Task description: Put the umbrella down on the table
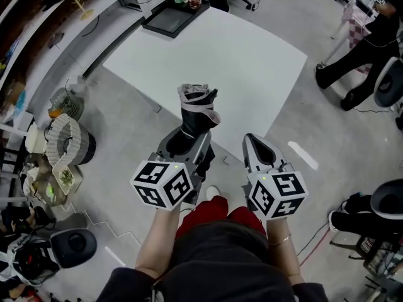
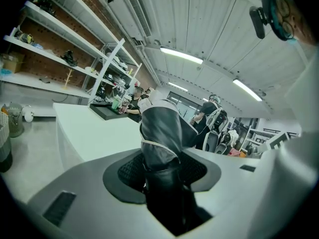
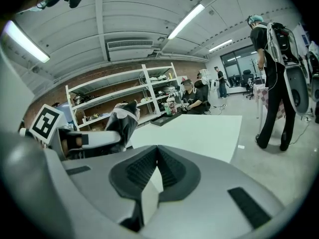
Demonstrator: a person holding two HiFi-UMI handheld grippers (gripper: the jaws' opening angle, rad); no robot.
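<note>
Umbrella [image 1: 196,115]: folded black cloth with a slight sheen, creased, pale trim on the strap.
Left gripper [image 2: 162,173] shell: smooth matt grey plastic. Pads black, finely ribbed, rubbery-looking (same on right gripper [image 3: 157,153]).
Marker cubes [image 1: 162,184]: matt, black print on white.
Table [image 1: 239,55]: smooth white top, matt.
Floor [image 1: 126,124]: pale grey, smooth, faintly glossy.
Far left wall [image 2: 55,31]: rough red-brown brick.
Shelving [image 2: 45,49]: white painted finish, base material not clear.
</note>
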